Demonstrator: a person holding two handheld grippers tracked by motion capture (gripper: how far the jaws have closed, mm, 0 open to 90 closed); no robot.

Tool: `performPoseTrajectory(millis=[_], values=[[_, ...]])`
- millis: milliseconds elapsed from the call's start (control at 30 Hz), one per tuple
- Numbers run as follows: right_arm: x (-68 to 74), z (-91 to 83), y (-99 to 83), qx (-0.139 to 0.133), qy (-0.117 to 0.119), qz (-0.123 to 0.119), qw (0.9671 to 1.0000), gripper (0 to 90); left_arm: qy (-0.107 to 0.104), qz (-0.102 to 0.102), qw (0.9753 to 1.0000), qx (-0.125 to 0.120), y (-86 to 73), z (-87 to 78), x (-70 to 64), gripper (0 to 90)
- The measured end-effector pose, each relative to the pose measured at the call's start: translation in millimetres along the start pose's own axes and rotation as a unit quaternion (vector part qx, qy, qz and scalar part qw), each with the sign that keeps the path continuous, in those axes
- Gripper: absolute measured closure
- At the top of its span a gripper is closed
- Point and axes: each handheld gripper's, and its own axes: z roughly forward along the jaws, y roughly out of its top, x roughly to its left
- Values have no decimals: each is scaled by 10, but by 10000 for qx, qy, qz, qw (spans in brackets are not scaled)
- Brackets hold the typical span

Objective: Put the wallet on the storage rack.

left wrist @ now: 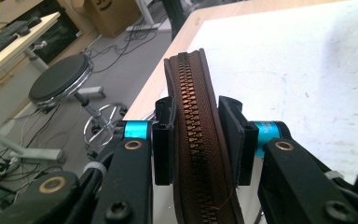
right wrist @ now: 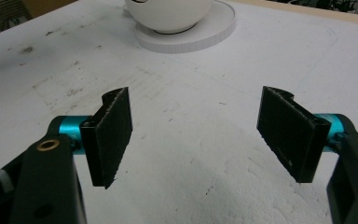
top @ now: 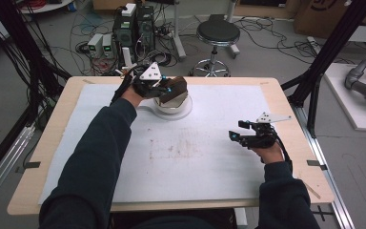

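The right tongs (top: 240, 131) hovered with jaws wide apart above the white-covered wooden surface (top: 209, 162); farther off, the left tongs (left wrist: 196, 140) were clamped on a brown zippered leather pouch (left wrist: 196, 116), held over a white ceramic bowl (right wrist: 170, 16) on a round white coaster (right wrist: 214, 30).
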Motion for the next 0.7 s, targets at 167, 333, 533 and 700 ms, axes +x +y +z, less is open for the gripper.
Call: performPoseTrajectory(millis=[167, 333, 533, 700], values=[[2, 2, -2, 14, 17, -4, 10000, 270, 12, 63, 9994, 333, -65, 90, -3, 676], [-4, -7, -8, 8, 2, 7, 10000, 270, 30, -94, 9982, 588, -129, 196, -2, 669], [-15, -31, -21, -19, 12, -17, 10000, 270, 168, -963, 9939, 515, -226, 238, 4, 554], [-10, -33, -29, 15, 27, 35, 10000, 270, 360, -1524, 9871, 337, -336, 69, 14, 475]])
